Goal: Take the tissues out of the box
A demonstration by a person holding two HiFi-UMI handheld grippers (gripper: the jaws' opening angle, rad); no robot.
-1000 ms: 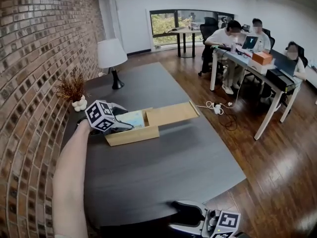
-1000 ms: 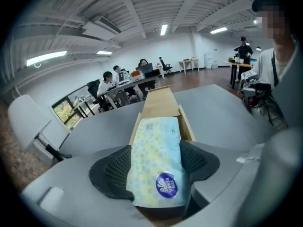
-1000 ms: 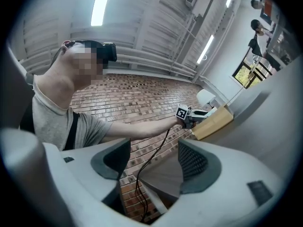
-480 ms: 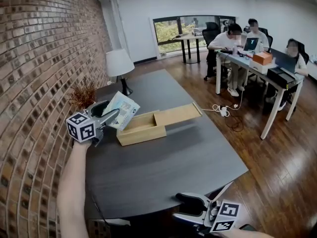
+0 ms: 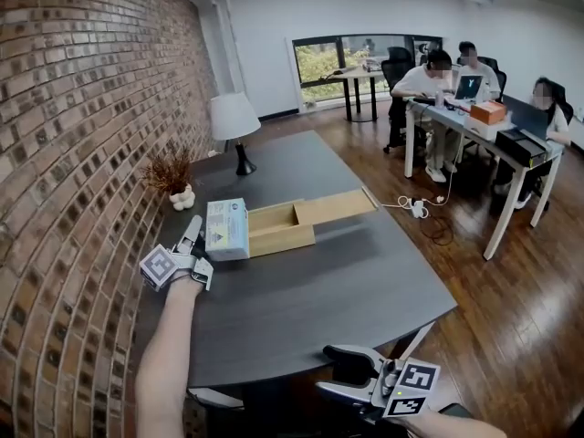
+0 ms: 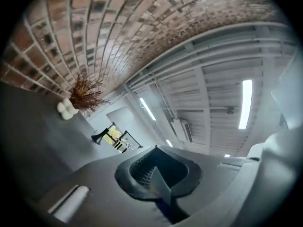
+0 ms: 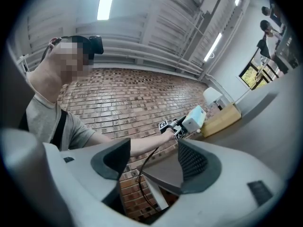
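Tissue pack (image 5: 227, 230) outside the box (image 5: 283, 240), towards the wall side of the surface (image 5: 301, 299).
The box lies mid-surface with its lid (image 5: 336, 207) slid out to the right, and the pack is against the box's left end. Behind them stands a lamp (image 5: 235, 128). A potted plant (image 5: 173, 176) stands left of the lamp, beside the brick wall (image 5: 73, 153). Well apart to the right, people sit at a desk (image 5: 470, 121).

Head, right views sharing left gripper (image 5: 193, 228)

The box (image 5: 290, 235) is pale bare wood, the table (image 5: 319, 299) matt grey.
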